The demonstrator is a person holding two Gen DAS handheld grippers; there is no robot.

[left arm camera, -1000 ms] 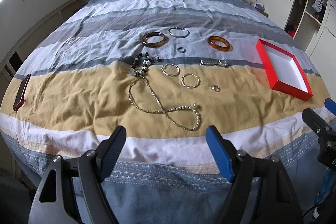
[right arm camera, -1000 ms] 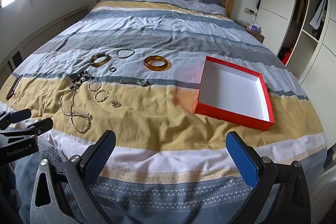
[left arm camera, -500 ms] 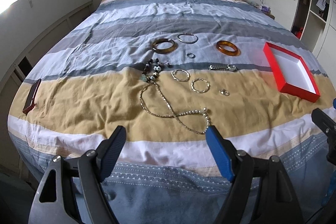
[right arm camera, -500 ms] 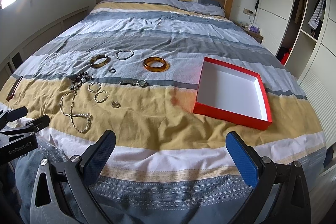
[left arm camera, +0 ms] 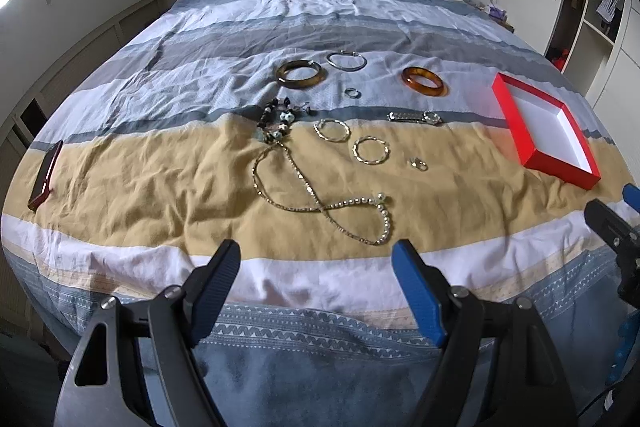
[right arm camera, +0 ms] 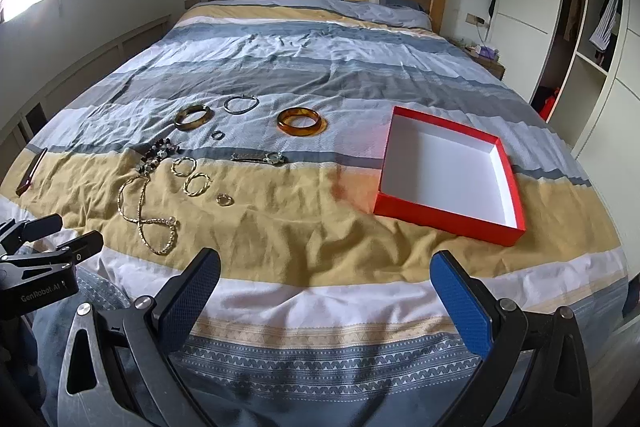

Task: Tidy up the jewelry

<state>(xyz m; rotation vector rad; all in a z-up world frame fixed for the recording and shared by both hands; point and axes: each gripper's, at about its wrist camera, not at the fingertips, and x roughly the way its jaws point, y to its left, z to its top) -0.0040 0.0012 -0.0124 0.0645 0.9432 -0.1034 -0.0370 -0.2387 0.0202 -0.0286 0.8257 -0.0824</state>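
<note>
I hold the left gripper (left arm camera: 316, 275) and right gripper (right arm camera: 326, 283) with jaws spread wide and empty above the near edge of the bed (right arm camera: 320, 67) (rumpled striped cotton), metal jewelry (left arm camera: 320, 203) scattered left of the shallow red box (right arm camera: 448, 171).

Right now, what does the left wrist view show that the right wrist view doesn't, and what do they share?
Only the left wrist view: the right gripper entering at the right edge, and the long beaded necklace up close.

Only the right wrist view: the left gripper at the left edge, and the open red cardboard box with its whole white interior visible.

Both: the striped bedspread, the amber bangle, the jewelry untouched, jaws open and empty.
</note>
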